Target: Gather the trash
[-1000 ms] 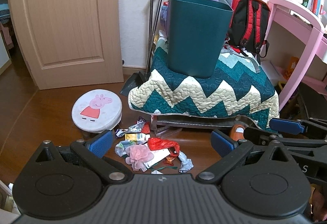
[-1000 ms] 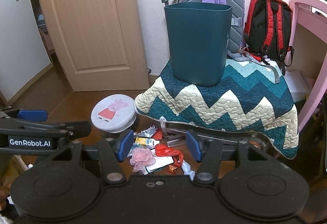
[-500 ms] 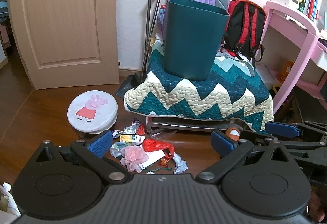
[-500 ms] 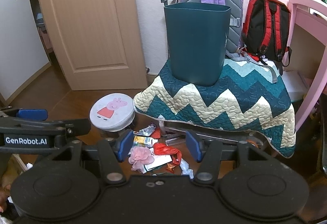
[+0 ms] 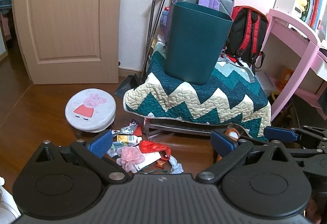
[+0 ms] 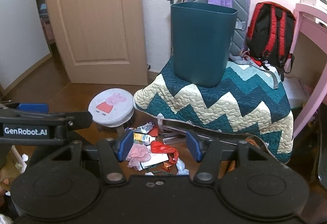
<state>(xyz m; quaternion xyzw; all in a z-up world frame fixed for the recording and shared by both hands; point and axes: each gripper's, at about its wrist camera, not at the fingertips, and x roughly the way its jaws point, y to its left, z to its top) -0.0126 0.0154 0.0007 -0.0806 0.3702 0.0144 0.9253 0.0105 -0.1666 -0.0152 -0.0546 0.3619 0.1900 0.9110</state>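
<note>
Bin (image 5: 195, 44) sits further off than before — both grippers' jaws wide, empty.

Smooth matt plastic bin (image 5: 196, 44) on puckered quilted cloth (image 5: 196, 99); glossy wood floor (image 5: 40, 126); crinkled foil wrappers (image 5: 128, 129).

Child's bedroom: pink desk (image 5: 294, 25), backpacks (image 5: 248, 34) (cartoon-pig stool (image 5: 90, 112))

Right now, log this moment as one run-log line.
phase: approach | left gripper: open, empty | right gripper: open, empty | trash pile: on floor, untouched | bin: upright on quilt
</note>
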